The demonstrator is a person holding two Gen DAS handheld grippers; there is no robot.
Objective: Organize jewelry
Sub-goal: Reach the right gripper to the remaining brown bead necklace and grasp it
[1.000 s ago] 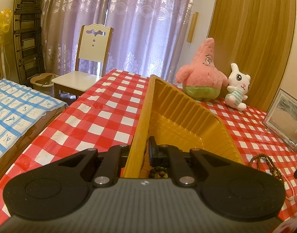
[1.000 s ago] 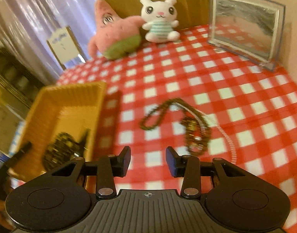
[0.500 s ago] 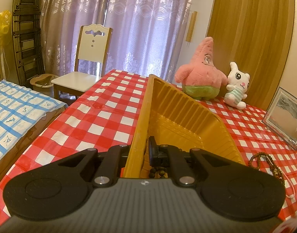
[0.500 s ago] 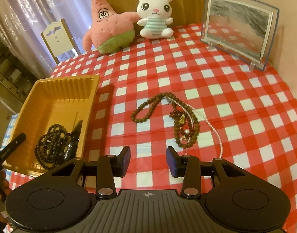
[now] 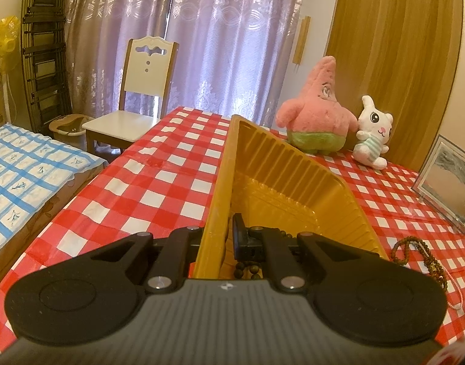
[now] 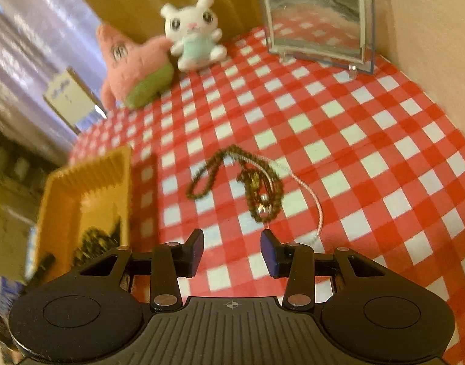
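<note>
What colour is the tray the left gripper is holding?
Mustard yellow tray, with ribbed walls; clearest in the left wrist view.

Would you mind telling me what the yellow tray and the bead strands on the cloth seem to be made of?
Yellow tray: probably thin moulded plastic, judging by its ribbed walls and slight sheen. Bead strands: the brown beads look matte, possibly wood or seed; blur leaves it open. The thin pale strand could be tiny beads or cord.

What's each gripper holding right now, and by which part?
Left gripper clamps the yellow tray by its near side wall. Right gripper is open, holding nothing.
</note>
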